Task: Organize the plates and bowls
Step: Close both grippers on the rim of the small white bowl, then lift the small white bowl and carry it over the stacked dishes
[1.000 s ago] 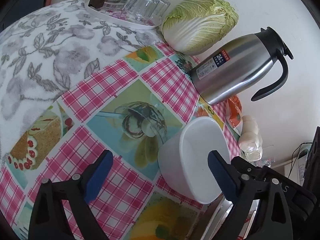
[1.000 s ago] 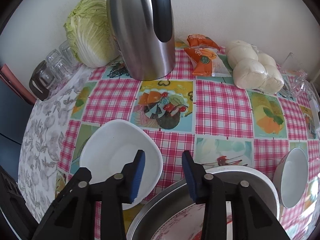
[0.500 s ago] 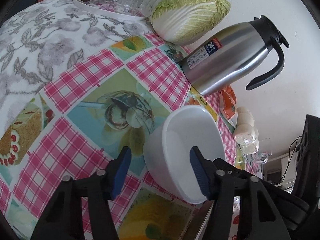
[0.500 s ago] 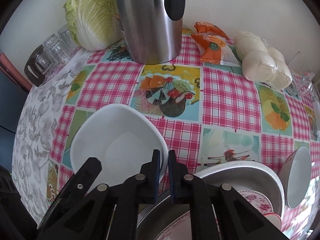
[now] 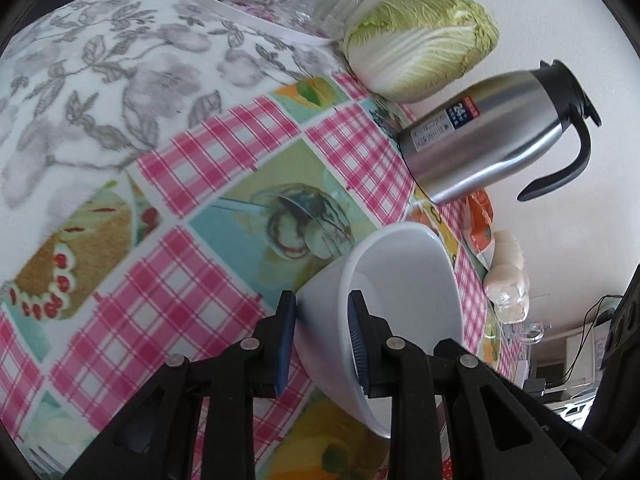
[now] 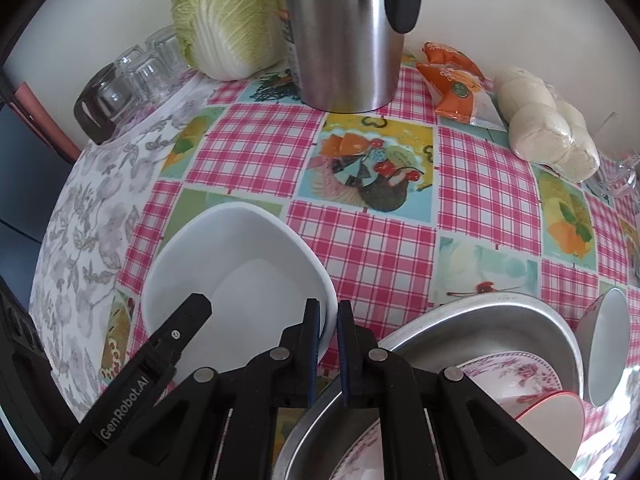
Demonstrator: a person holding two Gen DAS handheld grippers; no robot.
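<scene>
A large white bowl [image 5: 404, 292] sits on the checked tablecloth. My left gripper [image 5: 320, 344] is shut on its near-left rim, one pad outside, one inside. In the right wrist view the same bowl [image 6: 240, 280] lies at lower left, and my right gripper [image 6: 327, 354] is shut on its right rim. The left gripper's finger [image 6: 168, 344] shows on the bowl's near side. A metal basin [image 6: 480, 320] at lower right holds floral plates and a red-rimmed bowl [image 6: 552, 416]. A small white bowl [image 6: 608, 344] stands on edge beside it.
A steel thermos jug [image 6: 344, 32], a napa cabbage [image 6: 224, 20], upturned glasses on a tray [image 6: 128, 76], orange snack packets [image 6: 456, 84] and bagged buns [image 6: 548, 128] line the back by the wall. A floral cloth [image 5: 100, 92] covers the table's left.
Both grippers closed onto the white bowl's rim: the left from wide open, the right from a narrow gap. The bowl now looks tilted in the left view.
</scene>
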